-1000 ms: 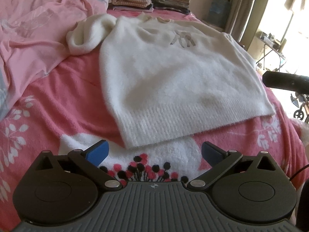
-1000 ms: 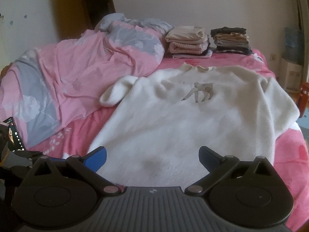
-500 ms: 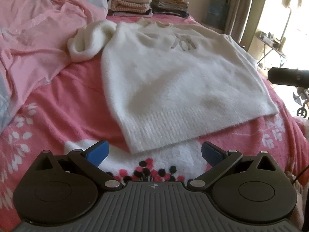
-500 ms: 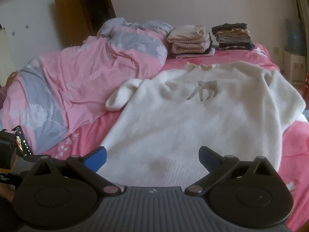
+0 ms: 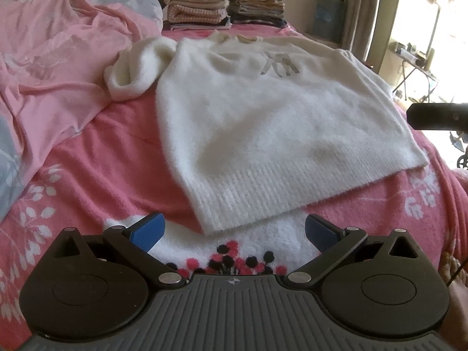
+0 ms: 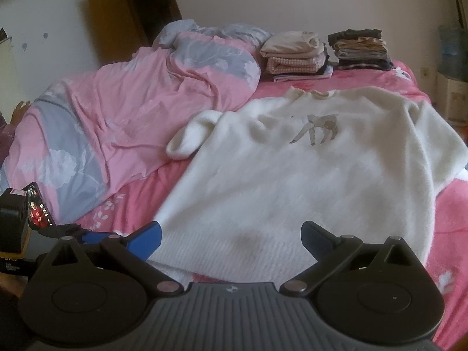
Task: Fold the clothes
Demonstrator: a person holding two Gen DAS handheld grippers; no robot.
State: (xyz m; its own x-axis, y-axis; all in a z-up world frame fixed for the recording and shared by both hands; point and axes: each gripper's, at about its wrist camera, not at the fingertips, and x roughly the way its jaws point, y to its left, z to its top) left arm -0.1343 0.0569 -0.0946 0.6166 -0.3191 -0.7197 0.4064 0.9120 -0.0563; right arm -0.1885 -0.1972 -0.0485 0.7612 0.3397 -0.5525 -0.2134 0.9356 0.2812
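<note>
The white sweater (image 5: 263,122) lay flat, front up, on the pink bed (image 5: 96,169). Left gripper (image 5: 234,229) and right gripper (image 6: 231,234) hovered near its hem, jaws wide apart, empty.

black left gripper (image 5: 232,231), blue finger pads (image 5: 147,231)

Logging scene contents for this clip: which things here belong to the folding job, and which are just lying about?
Job:
- white sweater, spread flat on the bed
- left gripper and right gripper, both open, holding nothing
- two stacks of folded clothes

Lying about:
- pink and grey duvet
- phone
- pink blanket
</note>
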